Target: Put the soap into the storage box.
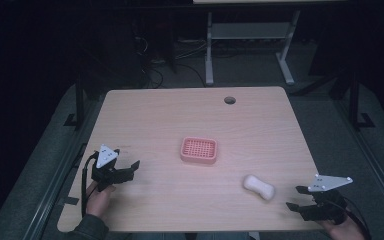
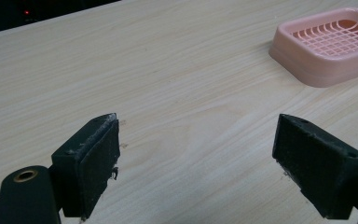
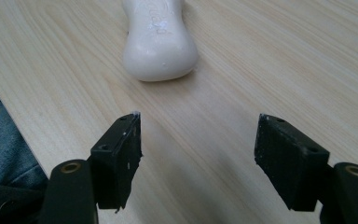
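The high view is dim, with the surroundings nearly black and only the table (image 1: pixel 190 120) lit from above. Both gripper views are brighter, with soft shadows and slightly blurred near edges.

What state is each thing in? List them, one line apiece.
Soap bar: lying flat on the table, outside the dish, untouched.
Pink soap dish: upright at mid-table, empty.
Left claw: open, holding nothing, pointing toward the dish.
Right claw: open, holding nothing, just short of the soap bar.
Table: bare wood apart from the dish and the soap.
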`<control>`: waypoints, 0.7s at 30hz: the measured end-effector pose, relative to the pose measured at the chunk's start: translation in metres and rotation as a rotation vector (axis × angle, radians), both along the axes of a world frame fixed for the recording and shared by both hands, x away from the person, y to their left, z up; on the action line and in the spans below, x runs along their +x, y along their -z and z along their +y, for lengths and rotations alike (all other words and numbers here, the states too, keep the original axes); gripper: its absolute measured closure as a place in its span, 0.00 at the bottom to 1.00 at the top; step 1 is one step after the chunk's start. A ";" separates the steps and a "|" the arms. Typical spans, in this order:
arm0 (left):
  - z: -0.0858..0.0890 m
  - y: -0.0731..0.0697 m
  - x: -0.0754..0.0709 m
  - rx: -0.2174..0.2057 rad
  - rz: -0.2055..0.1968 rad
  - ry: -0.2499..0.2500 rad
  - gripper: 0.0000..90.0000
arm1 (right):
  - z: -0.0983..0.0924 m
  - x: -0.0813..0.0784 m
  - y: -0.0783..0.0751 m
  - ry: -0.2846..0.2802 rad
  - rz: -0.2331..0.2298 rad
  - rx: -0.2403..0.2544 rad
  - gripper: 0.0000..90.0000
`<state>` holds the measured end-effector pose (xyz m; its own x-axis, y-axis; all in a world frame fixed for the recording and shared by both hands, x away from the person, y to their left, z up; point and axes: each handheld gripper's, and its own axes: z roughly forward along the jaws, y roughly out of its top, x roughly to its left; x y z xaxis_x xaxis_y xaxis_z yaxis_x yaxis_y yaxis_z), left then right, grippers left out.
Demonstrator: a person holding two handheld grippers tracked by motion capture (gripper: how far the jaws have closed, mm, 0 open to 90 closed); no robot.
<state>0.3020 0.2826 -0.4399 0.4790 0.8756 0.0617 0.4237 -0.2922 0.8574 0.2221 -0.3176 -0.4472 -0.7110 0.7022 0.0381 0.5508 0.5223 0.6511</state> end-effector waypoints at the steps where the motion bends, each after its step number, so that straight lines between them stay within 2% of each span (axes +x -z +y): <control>1: 0.000 0.000 0.000 -0.002 0.001 0.002 0.16 | 0.002 0.001 0.000 -0.008 -0.001 0.004 0.34; 5: 0.000 0.000 -0.001 0.003 0.002 0.003 0.16 | 0.006 0.002 -0.004 -0.020 0.001 0.016 0.33; 6: 0.000 0.000 -0.001 -0.003 0.001 -0.002 0.16 | 0.008 0.002 -0.006 -0.028 -0.014 0.018 0.33; 9: 0.001 -0.001 -0.001 -0.006 0.001 -0.002 0.16 | 0.011 0.004 -0.010 -0.039 -0.022 0.012 0.33; 16: 0.001 -0.001 -0.001 -0.009 -0.002 -0.005 0.16 | 0.024 0.014 -0.013 -0.076 -0.014 -0.031 0.33; 21: 0.002 -0.002 -0.002 -0.009 -0.006 -0.004 0.16 | 0.029 0.017 -0.017 -0.088 -0.014 -0.037 0.33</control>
<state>0.3002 0.2844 -0.4380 0.4748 0.8783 0.0569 0.4201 -0.2829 0.8622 0.2387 -0.2888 -0.4304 -0.7703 0.6377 0.0023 0.4923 0.5924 0.6377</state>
